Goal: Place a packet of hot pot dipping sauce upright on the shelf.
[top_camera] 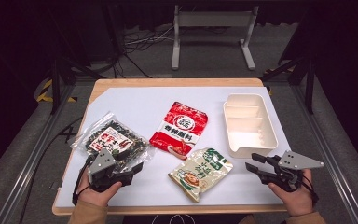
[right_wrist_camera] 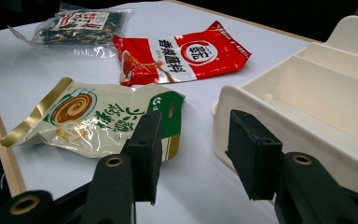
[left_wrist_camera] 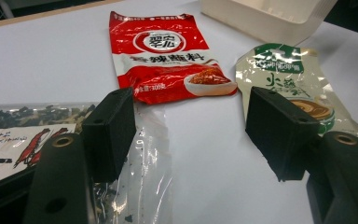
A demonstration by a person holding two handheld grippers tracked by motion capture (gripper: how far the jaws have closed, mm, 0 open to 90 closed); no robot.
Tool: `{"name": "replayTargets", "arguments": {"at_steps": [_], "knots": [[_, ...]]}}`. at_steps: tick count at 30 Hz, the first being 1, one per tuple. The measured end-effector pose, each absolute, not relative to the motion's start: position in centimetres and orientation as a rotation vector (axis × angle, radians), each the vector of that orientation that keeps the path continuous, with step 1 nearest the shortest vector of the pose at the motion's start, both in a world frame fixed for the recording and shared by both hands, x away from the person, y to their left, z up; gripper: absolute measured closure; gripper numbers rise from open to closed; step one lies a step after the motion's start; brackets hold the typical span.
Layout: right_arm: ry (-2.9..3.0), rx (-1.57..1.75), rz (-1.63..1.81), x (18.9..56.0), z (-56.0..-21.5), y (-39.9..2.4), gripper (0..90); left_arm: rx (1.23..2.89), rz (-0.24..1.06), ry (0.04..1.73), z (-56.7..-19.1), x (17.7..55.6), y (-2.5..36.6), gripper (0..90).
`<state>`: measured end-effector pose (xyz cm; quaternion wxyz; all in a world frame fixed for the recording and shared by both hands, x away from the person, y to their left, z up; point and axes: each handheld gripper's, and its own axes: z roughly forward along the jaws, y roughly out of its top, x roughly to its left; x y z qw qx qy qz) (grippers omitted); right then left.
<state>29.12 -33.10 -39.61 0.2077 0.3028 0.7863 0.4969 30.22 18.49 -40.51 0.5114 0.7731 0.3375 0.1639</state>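
A clear bag of dark dried food (top_camera: 114, 139) lies at the left of the white table sheet. A red pouch (top_camera: 179, 128) is in the middle, a green and cream pouch (top_camera: 200, 172) in front of it, and a white divided tray (top_camera: 249, 123) at the right. My left gripper (top_camera: 136, 169) rests by the clear bag's near edge. It is open, its left jaw over the bag's clear film (left_wrist_camera: 144, 154), with bare sheet between the jaws. My right gripper (top_camera: 253, 161) is open just before the tray's near corner (right_wrist_camera: 223, 112), nothing between its jaws.
The wooden table edge (top_camera: 168, 209) runs along the front. Beyond the table's far end stand a grey metal frame (top_camera: 212, 32) and loose cables (top_camera: 140, 44) on the floor. Aluminium rails (top_camera: 28, 158) flank both sides.
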Motion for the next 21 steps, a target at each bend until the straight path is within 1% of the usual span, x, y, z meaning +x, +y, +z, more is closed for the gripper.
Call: {"name": "replayTargets", "arguments": {"at_steps": [5,9,14,21], "knots": [[2.194,0.860,1.371,29.2,-39.3,-32.9,53.1,1.867,0.408,0.783,-40.3,30.2,18.1,33.7],[2.219,0.866,1.382,29.8,-38.5,-31.8,50.9,1.873,0.399,0.768,-40.3,30.4,17.8,34.4],[2.233,0.867,1.374,30.1,-38.0,-31.1,50.6,1.887,0.396,0.765,-40.3,30.6,17.7,34.4],[2.264,0.931,1.281,30.7,-37.8,-30.2,49.9,1.855,0.417,0.721,-40.4,30.7,17.6,34.2]]}}
